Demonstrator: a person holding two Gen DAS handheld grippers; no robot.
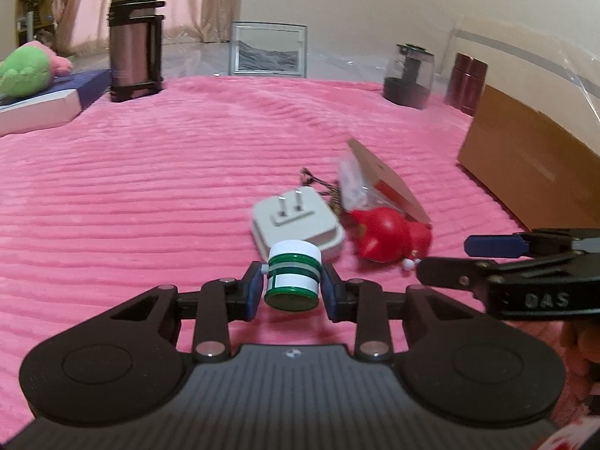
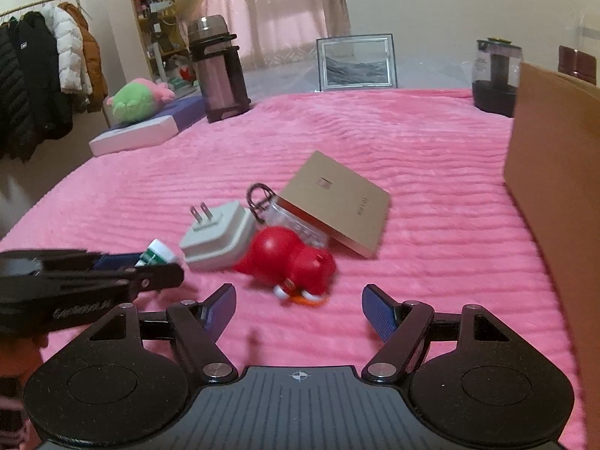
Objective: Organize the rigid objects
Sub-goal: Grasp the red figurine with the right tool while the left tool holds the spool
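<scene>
Nearest us: left gripper (image 1: 292, 287), blue fingers (image 1: 253, 288) clamped on small green-and-white striped jar (image 1: 294, 275), held just above pink ribbed blanket (image 1: 150, 187). Just beyond jar we saw white plug adapter (image 1: 298, 221), prongs up. Beside adapter lay red toy figure (image 2: 288, 258) on its side, touching clear packet (image 2: 296, 225) and tilted tan booklet (image 2: 337, 206). Right gripper (image 2: 299, 313) hovered near red toy, fingers spread apart, nothing between them. Cardboard box (image 2: 555, 187) stood at right edge.
</scene>
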